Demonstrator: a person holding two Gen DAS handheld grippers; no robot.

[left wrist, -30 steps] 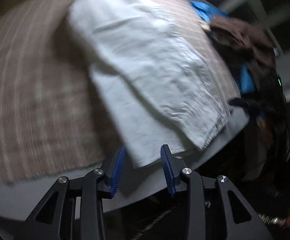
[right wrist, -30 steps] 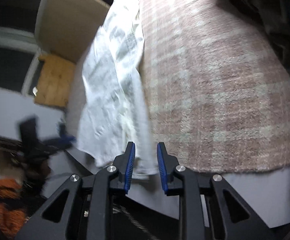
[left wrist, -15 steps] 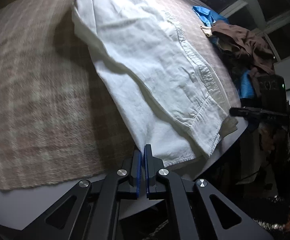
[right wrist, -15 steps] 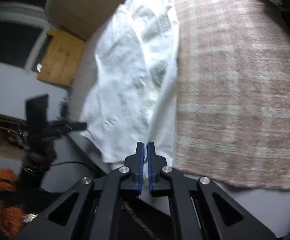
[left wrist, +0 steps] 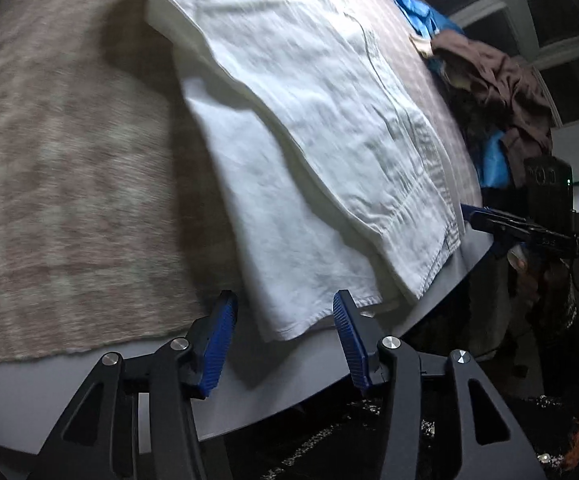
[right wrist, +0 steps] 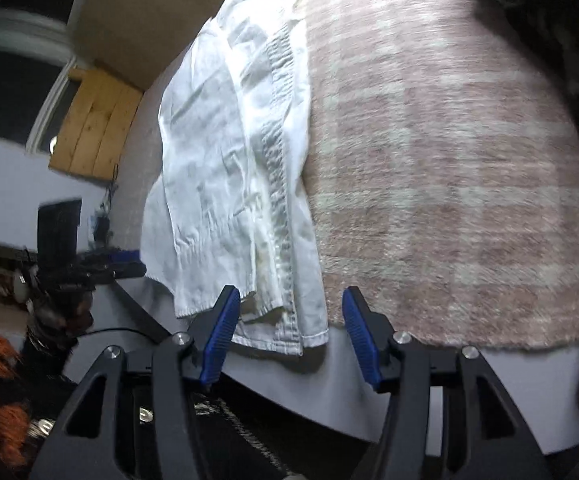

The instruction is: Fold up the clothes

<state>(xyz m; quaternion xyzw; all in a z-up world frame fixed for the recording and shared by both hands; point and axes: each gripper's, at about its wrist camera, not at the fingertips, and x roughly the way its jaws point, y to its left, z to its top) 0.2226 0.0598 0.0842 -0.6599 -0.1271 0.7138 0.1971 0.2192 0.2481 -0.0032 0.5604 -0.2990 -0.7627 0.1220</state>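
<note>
A white garment [left wrist: 309, 120], folded lengthwise, lies on a pink-brown plaid blanket [left wrist: 69, 180] with its hem at the near edge of the grey table [left wrist: 249, 392]. My left gripper [left wrist: 283, 308] hovers at the hem's left corner. Its jaws are opening, and the corner lies between the pads untouched. The right gripper [left wrist: 473, 216] shows at the garment's other corner. In the right wrist view the garment [right wrist: 225, 160] ends between the opening jaws of my right gripper [right wrist: 289, 296], and its pads are clear of the cloth. The left gripper [right wrist: 129, 258] shows at far left.
A heap of brown and blue clothes [left wrist: 497, 80] sits at the blanket's far right. Bare blanket [right wrist: 449, 160] stretches right of the garment. A wooden box [right wrist: 93, 128] and a beige panel [right wrist: 141, 12] stand beyond the table. The table's grey rim [right wrist: 329, 392] drops off below.
Both grippers stood part open a second ago, closed at the hem's edge half a second ago, and now stand wide apart. The garment has stayed flat.
</note>
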